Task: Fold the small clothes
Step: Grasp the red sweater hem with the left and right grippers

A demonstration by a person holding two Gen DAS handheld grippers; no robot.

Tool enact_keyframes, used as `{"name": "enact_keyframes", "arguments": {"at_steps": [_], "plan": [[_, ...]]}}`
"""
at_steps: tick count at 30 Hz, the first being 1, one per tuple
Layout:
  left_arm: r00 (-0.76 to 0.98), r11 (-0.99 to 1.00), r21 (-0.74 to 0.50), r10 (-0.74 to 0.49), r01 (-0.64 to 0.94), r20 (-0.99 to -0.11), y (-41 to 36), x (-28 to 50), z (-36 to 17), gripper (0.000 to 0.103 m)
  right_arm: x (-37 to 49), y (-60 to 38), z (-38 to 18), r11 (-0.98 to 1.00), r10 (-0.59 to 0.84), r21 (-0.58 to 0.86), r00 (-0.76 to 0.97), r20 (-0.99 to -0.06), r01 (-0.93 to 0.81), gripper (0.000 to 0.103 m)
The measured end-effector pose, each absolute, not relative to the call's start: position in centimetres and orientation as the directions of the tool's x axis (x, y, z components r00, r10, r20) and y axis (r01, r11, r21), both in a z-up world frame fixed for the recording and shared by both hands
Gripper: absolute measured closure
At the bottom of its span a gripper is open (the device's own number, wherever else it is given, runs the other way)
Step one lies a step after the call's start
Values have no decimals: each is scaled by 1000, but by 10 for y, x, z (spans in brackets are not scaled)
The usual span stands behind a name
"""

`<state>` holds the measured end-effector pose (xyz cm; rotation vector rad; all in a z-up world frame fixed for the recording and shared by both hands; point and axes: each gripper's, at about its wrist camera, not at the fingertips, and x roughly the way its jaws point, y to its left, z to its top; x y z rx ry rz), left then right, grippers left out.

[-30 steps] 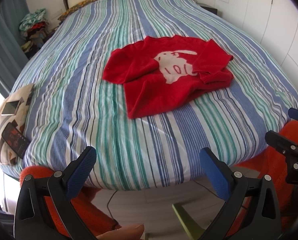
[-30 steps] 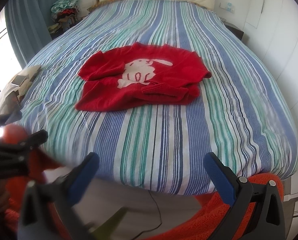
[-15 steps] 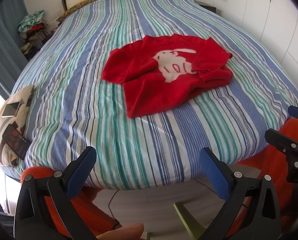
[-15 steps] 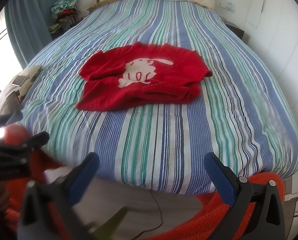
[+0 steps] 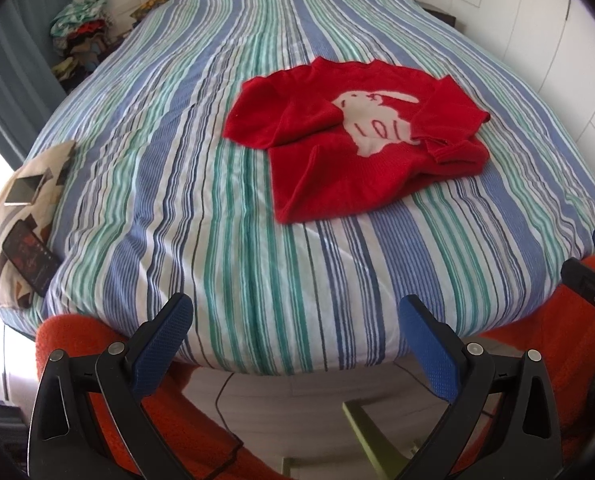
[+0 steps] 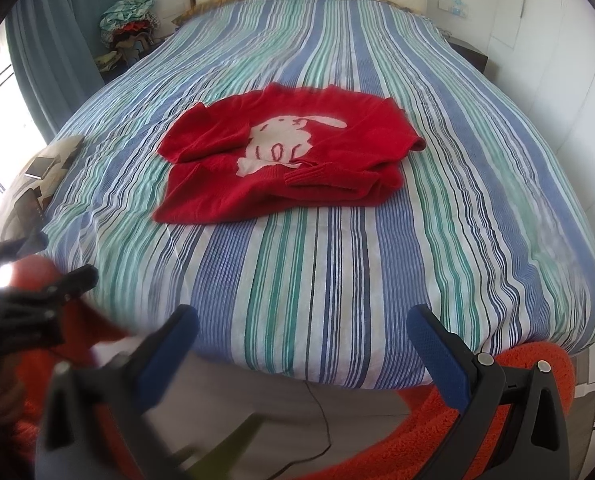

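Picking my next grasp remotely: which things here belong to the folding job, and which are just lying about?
Job: red sweater with both sleeves laid across its front; striped bedspread under it; left gripper and right gripper, both open.

Lying about: dark phone and patterned cushion; clothes pile beside the bed.

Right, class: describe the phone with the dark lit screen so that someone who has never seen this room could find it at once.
Start at the striped bed and go to its near left corner, where a patterned pillow lies at the edge. Two flat devices rest on it. The phone is the nearer one, black with a dark reddish screen, while the farther device is pale and silvery.
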<state>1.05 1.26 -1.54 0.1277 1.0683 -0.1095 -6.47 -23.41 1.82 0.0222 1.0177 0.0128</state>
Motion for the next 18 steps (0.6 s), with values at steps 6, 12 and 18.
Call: {"name": "enact_keyframes", "arguments": {"at_steps": [6,12,18], "plan": [[503,971,5,-120,240,-856,18,67,-37,1,-42,-276,14,993,34,93,591,-806,69,0],[448,959,34,-100,281,-888,-2,156,-96,21,45,-300,-23,986,137,169,564,-814,4,10],[411,945,34,-109,326,-905,-22,173,-122,96,127,-268,-89,977,155,73,437,-886,-200,78]]}}
